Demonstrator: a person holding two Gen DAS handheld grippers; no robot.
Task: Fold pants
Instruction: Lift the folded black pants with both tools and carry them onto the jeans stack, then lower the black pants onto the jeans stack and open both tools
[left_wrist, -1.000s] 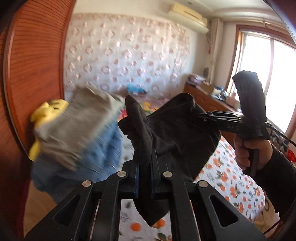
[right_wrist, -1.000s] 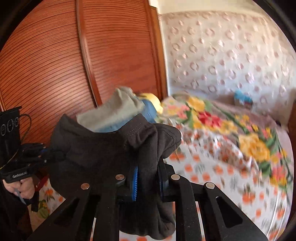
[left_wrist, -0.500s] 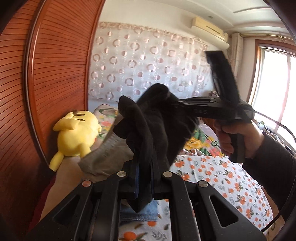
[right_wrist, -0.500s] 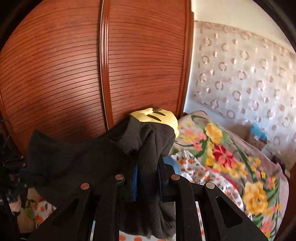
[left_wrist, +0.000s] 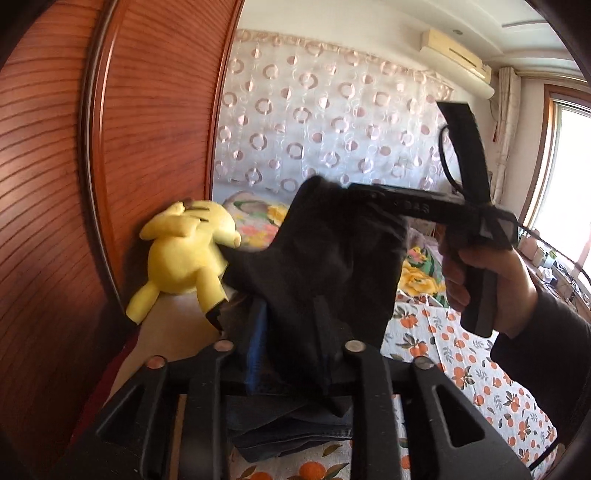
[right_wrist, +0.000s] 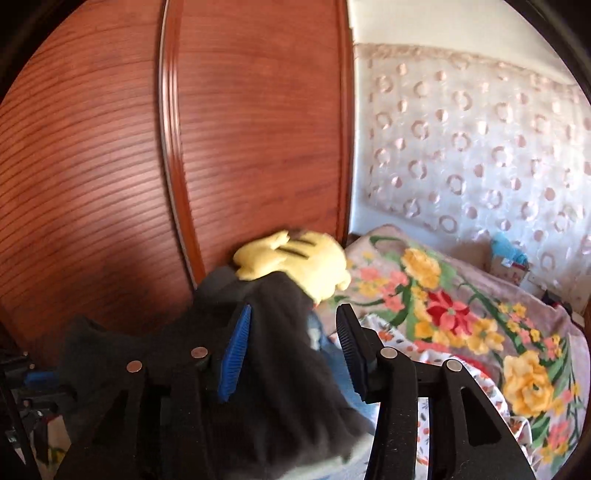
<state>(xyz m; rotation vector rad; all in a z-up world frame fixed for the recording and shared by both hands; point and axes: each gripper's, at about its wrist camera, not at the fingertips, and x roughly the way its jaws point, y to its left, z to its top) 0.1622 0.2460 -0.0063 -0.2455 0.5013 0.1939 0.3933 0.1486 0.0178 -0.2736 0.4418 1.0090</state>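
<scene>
Pants (left_wrist: 332, 273): dark, bunched into a folded bundle, hanging between both grippers over the bed's edge next to the wooden wardrobe (left_wrist: 110, 184), just above a stack of folded clothes (left_wrist: 291, 432) (denim visible on top) that lies on the orange-print sheet (left_wrist: 461, 369). Bundle edge touches or overlaps the yellow plush toy (left_wrist: 184, 254), which leans on the wardrobe by that corner of the bed.

Left gripper (left_wrist: 288, 354): jaws opening, cloth between them, blue pad showing beside the fabric; pads look parted from it, grip coming off.

Right gripper (right_wrist: 291, 339): jaws opening, clearly apart in the right wrist view; fabric drapes against the left blue pad (right_wrist: 232, 354), right finger (right_wrist: 347, 332) stands clear of it. From the left wrist view this gripper (left_wrist: 354, 192) sits at the bundle's top, person's hand (left_wrist: 480, 280) on the handle, dark sleeve behind.

Progress, judged: folding itself looks done, pants compact and multi-layered. This is the drop-off onto the stack. Left to do: let the bundle settle on the pile, pull both grippers clear without dragging cloth, maybe square it up. Risk: bundle slumps open or snags on the plush.

Floral blanket (right_wrist: 443, 314) lies further along the bed, circle-pattern curtain (left_wrist: 332, 122) behind.
</scene>
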